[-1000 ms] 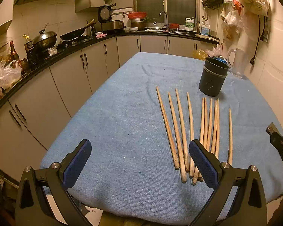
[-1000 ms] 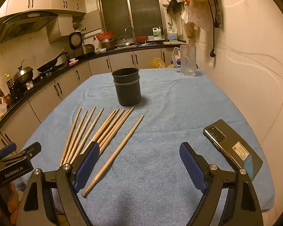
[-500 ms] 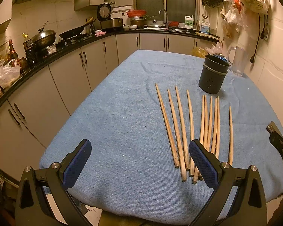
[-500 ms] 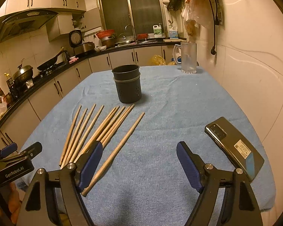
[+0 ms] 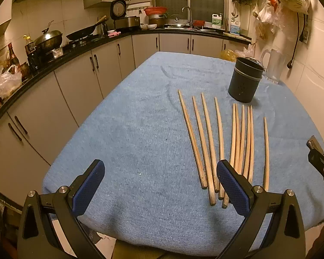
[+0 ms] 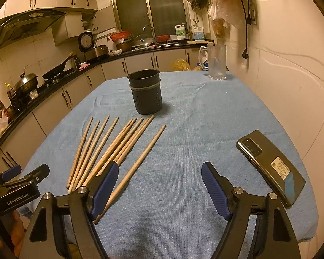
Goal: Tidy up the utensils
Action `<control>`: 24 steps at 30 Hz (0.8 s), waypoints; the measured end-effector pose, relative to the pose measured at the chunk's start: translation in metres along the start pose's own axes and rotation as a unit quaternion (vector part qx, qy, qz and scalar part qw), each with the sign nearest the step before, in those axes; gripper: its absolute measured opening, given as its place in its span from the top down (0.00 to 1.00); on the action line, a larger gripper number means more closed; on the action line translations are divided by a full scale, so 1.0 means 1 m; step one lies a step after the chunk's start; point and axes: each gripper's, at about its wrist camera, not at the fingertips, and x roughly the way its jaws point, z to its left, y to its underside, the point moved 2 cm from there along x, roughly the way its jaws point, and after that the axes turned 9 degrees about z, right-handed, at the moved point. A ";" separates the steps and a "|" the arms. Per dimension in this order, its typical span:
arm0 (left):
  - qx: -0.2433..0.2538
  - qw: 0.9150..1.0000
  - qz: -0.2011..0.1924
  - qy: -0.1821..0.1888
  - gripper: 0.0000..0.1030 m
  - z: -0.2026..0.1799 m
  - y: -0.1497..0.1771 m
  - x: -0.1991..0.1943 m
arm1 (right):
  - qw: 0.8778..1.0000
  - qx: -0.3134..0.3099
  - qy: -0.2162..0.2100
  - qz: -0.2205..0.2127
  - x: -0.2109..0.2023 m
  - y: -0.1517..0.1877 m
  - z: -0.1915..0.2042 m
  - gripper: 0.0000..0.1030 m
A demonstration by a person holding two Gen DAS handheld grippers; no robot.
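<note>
Several wooden chopsticks (image 5: 220, 142) lie side by side on the blue cloth, also in the right wrist view (image 6: 110, 151). A dark perforated utensil holder (image 5: 244, 79) stands upright beyond their far tips; it also shows in the right wrist view (image 6: 145, 95). My left gripper (image 5: 159, 174) is open and empty above the table's near edge, left of the chopsticks' near ends. My right gripper (image 6: 159, 179) is open and empty; its left finger hangs over the near ends of the chopsticks.
A black phone (image 6: 270, 164) lies face down at the table's right edge. A clear glass jug (image 6: 216, 64) stands at the far right corner near the wall. Kitchen counters with pans curve along the left and back. The blue cloth (image 5: 129, 129) covers the table.
Both grippers have drifted slightly forward and lower over the table. The right gripper's jaws have narrowed a little. The chopsticks and holder have not moved.
</note>
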 end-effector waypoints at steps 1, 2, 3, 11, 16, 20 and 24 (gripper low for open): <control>0.000 1.000 0.001 0.000 0.00 0.001 0.000 0.000 | 1.000 0.000 0.000 0.002 0.001 0.000 0.000 0.20; 0.000 1.000 0.001 0.000 0.00 0.000 0.000 0.000 | 1.000 0.000 -0.001 0.003 0.001 0.000 0.000 0.20; 0.000 1.000 0.002 0.000 0.00 0.000 0.001 0.001 | 1.000 0.000 -0.001 0.004 0.002 0.001 0.000 0.20; 0.003 1.000 0.008 0.002 0.00 0.001 0.000 0.001 | 1.000 -0.001 -0.002 0.006 0.003 0.002 0.000 0.20; 0.010 1.000 0.020 0.012 0.00 0.000 0.001 0.002 | 1.000 0.000 -0.003 0.009 0.004 0.002 0.001 0.20; 0.016 1.000 0.015 0.016 0.00 -0.001 0.003 -0.001 | 1.000 0.002 -0.003 0.018 0.007 -0.001 0.000 0.20; 0.009 0.999 0.006 0.031 0.00 0.005 -0.003 -0.003 | 0.999 0.011 -0.009 0.035 0.014 -0.009 -0.006 0.20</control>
